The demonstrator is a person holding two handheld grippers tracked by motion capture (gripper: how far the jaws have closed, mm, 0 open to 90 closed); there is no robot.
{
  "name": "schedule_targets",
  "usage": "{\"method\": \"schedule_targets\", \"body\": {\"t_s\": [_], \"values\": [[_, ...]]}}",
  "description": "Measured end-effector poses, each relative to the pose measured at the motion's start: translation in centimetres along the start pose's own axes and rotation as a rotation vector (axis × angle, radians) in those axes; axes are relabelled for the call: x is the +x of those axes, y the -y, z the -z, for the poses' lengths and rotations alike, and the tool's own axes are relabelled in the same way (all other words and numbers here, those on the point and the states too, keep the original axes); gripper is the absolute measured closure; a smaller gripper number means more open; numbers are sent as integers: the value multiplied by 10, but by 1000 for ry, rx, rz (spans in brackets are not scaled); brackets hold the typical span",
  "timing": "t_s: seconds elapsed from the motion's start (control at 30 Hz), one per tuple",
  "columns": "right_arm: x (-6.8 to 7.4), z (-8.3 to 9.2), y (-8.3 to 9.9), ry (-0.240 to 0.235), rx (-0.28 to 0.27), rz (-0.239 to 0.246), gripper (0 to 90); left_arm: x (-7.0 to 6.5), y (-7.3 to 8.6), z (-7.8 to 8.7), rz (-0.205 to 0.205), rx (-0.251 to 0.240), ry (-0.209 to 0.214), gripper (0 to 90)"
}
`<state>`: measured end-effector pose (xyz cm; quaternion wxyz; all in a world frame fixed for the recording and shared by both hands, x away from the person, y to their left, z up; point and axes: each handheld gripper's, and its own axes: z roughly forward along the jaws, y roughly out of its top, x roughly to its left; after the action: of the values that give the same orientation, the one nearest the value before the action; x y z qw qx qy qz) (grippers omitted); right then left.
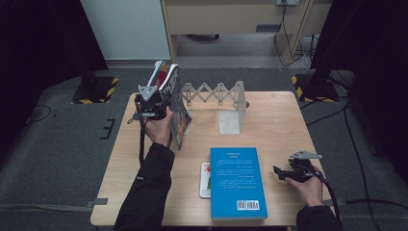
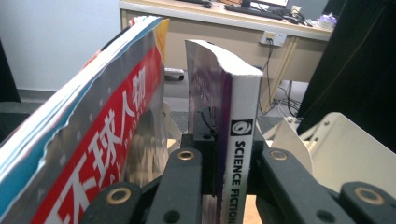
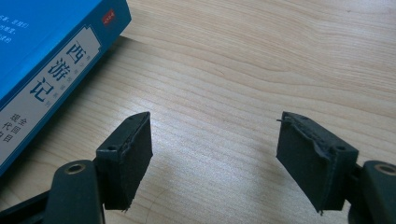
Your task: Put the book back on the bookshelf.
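Blue book flat; left gripper clamps, seemingly upright, science-fiction book.

Four books: one blue book flat (a thin booklet beside it), two upright; one bookend rack.

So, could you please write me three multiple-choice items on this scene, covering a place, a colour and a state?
1. Where does the blue book lie?
A. flat on the table
B. in the rack
C. on the floor

2. What colour is the spine bearing "SCIENCE FICTION" on the held book?
A. green
B. white
C. orange

3. How is the right gripper?
A. shut on a book
B. open, holding nothing
C. shut on a cable

Key: 1 A, its cover faces up on the wood; 2 B, black letters on white; 3 B, bare wood shows between its pads.
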<state>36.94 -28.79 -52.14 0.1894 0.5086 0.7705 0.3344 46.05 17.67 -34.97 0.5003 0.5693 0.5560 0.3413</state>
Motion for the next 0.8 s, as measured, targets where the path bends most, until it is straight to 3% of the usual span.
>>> {"method": "schedule_targets", "body": {"t_s": [0.27,0.8], "values": [[-1,0,0,2,-1,3,267,4,3,-8,8,-27,-30,817],[0,-1,0,2,1,7,271,13,18,-4,-56,-80,-58,816]]}}
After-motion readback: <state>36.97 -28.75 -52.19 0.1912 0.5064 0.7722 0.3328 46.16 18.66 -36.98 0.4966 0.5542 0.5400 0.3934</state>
